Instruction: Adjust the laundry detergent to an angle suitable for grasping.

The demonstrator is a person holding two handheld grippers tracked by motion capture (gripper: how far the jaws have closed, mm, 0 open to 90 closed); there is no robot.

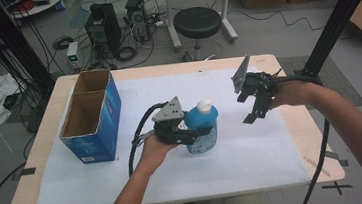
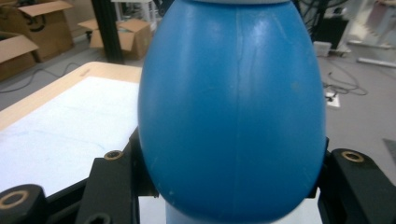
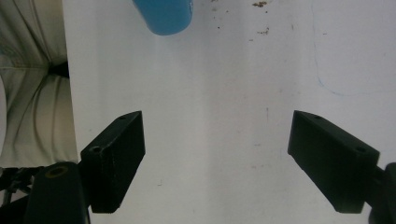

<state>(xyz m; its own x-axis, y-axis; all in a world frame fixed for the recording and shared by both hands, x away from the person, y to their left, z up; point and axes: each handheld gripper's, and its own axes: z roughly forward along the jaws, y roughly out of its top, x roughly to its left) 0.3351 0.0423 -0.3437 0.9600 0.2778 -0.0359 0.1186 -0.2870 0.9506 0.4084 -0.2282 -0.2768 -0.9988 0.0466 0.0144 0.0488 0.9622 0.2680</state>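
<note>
From the high view, a person's left gripper (image 1: 199, 130) clasps a rounded blue plastic bottle with a white cap (image 1: 202, 122) near the middle of a white sheet (image 1: 255, 160) covering a pale wooden table (image 1: 318, 141); the bottle stands upright on the sheet. The right gripper (image 1: 255, 110) hangs above the sheet to the bottle's right, well apart from it, jaws spread and tipped downward. An open blue cardboard box with two compartments (image 1: 92, 118) stands at the sheet's left side, and a black round stool (image 1: 197, 22) sits on the floor beyond the table's far edge. In the left gripper view, the bottle (image 2: 233, 112) sits between the two black jaws, which press its sides. In the right gripper view, the jaws stand wide apart over the bare sheet (image 3: 224, 116), nothing between them, with the bottle (image 3: 163, 16) at the top edge.
</note>
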